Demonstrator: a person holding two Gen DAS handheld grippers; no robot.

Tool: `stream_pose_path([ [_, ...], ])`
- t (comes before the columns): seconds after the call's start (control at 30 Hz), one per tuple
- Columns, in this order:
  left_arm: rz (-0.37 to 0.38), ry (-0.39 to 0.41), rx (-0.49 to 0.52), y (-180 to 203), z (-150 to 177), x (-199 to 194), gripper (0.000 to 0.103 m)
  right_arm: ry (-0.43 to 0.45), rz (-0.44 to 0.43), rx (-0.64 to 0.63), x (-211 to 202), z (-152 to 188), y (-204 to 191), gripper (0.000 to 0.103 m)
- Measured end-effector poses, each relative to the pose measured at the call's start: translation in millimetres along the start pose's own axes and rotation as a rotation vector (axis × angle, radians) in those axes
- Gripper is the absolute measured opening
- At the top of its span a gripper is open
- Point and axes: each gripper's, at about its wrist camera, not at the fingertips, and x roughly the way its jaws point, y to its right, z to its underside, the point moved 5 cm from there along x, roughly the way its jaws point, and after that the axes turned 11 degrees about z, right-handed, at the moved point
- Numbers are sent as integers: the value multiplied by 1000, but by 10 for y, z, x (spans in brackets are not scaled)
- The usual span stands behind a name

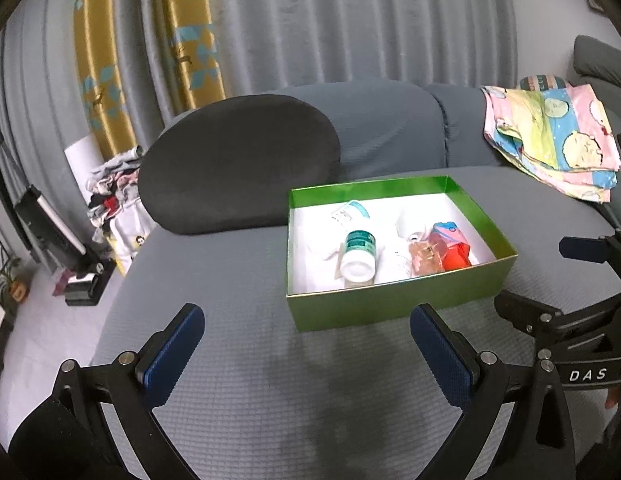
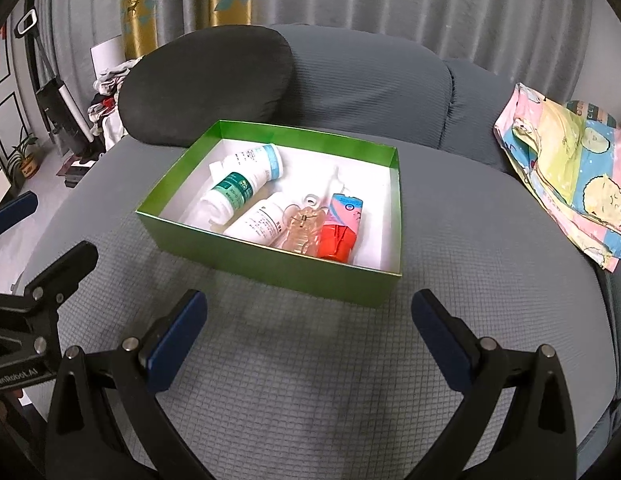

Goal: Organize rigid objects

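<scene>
Dark cushion [image 2: 206, 84] stands left-behind the green box [image 2: 270, 268]; patterned cloth [image 2: 566, 176] lies well right of it. Box holds bottles [image 2: 234, 192] and sits ahead of left gripper [image 1: 306, 334] and right gripper [image 2: 308, 320], both spread wide, empty.

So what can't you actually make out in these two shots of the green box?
- Printed text on the white bottles: too small, both views.
- Clear pink clip-like item: its exact kind is unclear.
- Green cardboard box: left wrist view, the near wall hides the floor behind it.
- Right tool: mostly cut off by the left view's right edge.
</scene>
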Motion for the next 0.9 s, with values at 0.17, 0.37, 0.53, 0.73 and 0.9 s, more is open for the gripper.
stream_pose_path([
  [0.17, 19, -3, -7, 28, -17, -3, 102, 8, 3, -3, -39, -18, -8, 102],
  [0.37, 76, -16, -70, 26, -51, 18, 102, 10, 12, 3, -20, -64, -5, 102],
  [0.53, 108, -22, -113, 13, -88, 47, 102, 9, 24, 7, -11, -72, 9, 102],
  [0.73, 131, -54, -145, 13, -95, 88, 102, 4, 25, 16, -2, -67, 48, 102],
  [0.9, 134, -38, -120, 4, -95, 44, 102, 3, 27, 13, -7, -62, 57, 102],
])
